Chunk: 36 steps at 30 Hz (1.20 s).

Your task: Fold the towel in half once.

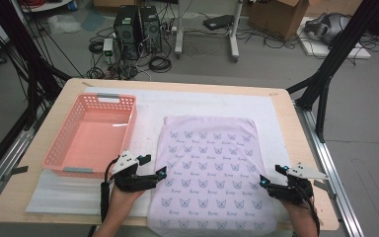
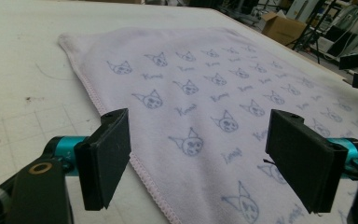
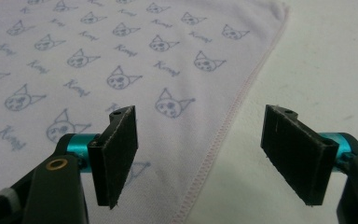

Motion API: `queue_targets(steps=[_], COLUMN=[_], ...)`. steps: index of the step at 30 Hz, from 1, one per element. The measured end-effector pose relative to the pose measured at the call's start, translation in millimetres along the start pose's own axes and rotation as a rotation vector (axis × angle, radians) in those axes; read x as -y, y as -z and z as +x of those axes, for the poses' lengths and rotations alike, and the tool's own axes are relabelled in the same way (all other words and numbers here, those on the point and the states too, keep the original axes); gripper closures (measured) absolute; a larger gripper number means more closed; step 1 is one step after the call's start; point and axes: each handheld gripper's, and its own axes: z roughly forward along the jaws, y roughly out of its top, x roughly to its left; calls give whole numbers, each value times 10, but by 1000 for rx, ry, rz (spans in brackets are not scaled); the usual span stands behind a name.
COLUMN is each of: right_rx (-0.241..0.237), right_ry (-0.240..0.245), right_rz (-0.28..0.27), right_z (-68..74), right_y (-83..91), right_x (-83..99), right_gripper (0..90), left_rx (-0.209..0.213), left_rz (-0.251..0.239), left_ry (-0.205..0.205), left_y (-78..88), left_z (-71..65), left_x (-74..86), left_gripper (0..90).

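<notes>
Towel: one pale lilac towel [image 1: 209, 170] printed with small cat faces; it lies flat in the lower middle of the high view, its near edge hanging just over the bench's near edge; nothing rests on it
Left tool: the left tool [image 1: 162, 174] sits at the towel's left hem, lower left of centre in the high view; its jaws stand wide and hold nothing; in the left gripper view the stitched hem [image 2: 142, 170] runs between the two pads, one pad over the bare mat, the other over cloth
Right tool: the right tool [image 1: 263, 180] sits at the towel's right hem, lower right in the high view; jaws wide, nothing between the pads but the hem [image 3: 214, 149] lying below them
Step in hand: likely taking hold of both side hems for a fold or lift; to do it well, I judge each tool should drop until the lower pad slips under the hem, then close on cloth alone, not on the mat; both sides should be pinched level with each other so the towel rises without skewing
Basket: one pink slotted basket [image 1: 61, 148], left of the towel, apart from it
Mat: one white mat [image 1: 276, 113] under towel and basket
Bench: one pale wooden bench [image 1: 296, 143]
Count: two tools, one towel, one basket
</notes>
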Motion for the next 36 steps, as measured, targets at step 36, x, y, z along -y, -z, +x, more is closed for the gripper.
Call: queue_targets(steps=[36], right_rx=[30], right_ry=[-104], right_rz=[156], right_z=[-439], right_y=[-709], right_x=[-428], right_gripper=[456], left_rx=[-184], left_rz=[247], left_ry=[75], left_y=[-890], left_z=[423], left_x=[-336], left_gripper=[439])
